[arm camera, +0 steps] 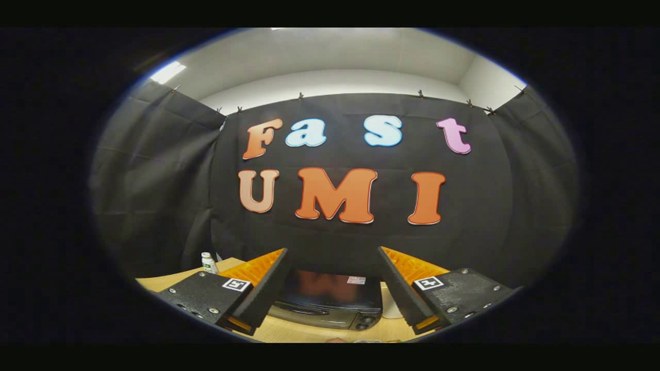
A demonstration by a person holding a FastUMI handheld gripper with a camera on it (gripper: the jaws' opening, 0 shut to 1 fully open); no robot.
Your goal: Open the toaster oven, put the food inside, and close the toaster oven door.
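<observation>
A dark toaster oven stands on the wooden table, seen from above between and beyond my two fingers. Its door is shut, with the handle along the front and knobs at the front right corner. My gripper hangs above the table with its fingers spread wide apart and nothing between them. A small sliver of something pale lies on the table just in front of the oven; it is too cut off to identify.
A small white bottle with a green label stands on the table at the left, beyond the left finger. A pale object sits right of the oven, partly hidden by the right finger. The black cloth wall rises close behind the table.
</observation>
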